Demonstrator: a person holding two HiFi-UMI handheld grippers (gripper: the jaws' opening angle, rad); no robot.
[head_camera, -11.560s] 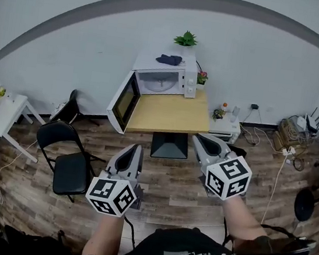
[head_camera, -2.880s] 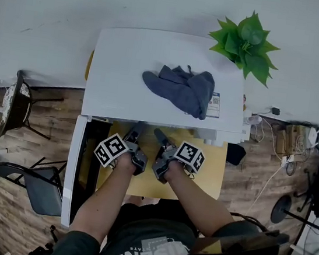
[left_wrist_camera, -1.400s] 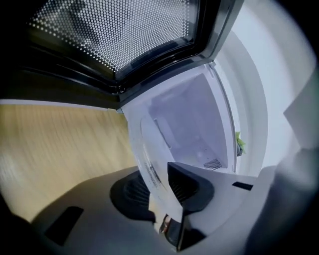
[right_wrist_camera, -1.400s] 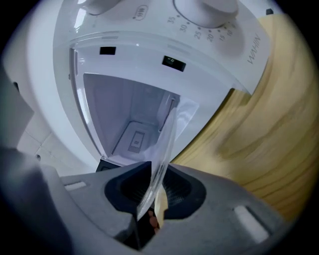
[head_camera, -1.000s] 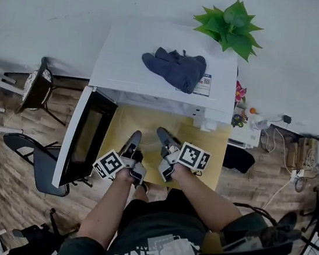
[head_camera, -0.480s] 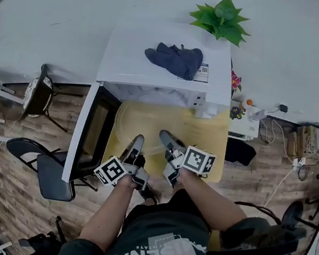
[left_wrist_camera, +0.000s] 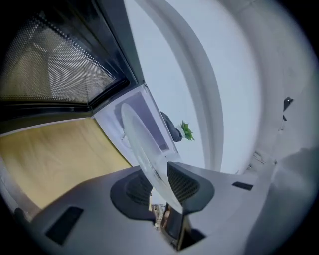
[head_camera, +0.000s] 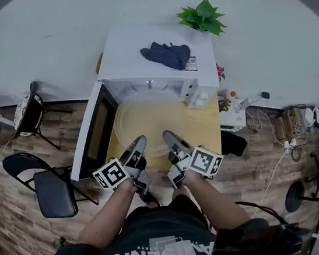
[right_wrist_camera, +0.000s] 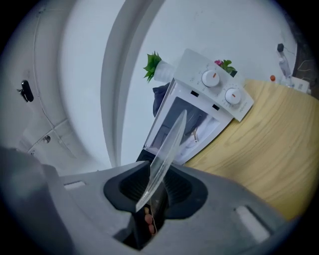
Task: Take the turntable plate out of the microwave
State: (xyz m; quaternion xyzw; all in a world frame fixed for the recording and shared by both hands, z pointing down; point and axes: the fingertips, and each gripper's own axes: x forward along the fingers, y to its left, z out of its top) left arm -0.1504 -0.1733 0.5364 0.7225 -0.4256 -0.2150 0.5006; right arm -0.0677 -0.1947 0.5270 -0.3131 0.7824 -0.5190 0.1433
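Over the wooden desk [head_camera: 203, 133], out in front of the open microwave [head_camera: 151, 64], my left hand-held gripper [head_camera: 137, 145] and right hand-held gripper [head_camera: 169, 137] both pinch the near rim of the glass turntable plate [head_camera: 142, 121], which could slip and break if one tugs sideways.

Soft, even light fills the room, brightest on the white wall [head_camera: 57, 15], and nothing casts a hard shadow. The wood floor [head_camera: 12, 209] looks dimmer. From the head view the straight lines bow strongly toward the edges and the corners go dark. The glass plate [head_camera: 143, 124] shows there only as a pale sheen over the yellow surface [head_camera: 203, 130]. Both gripper views are ringed by black vignette and bent like a fishbowl. Close to the lens, the left tool [left_wrist_camera: 158, 180] and right tool [right_wrist_camera: 155, 187] look soft and grey, while the microwave [right_wrist_camera: 214, 84] beyond is fairly sharp. The door [left_wrist_camera: 50, 64] mesh is dim.
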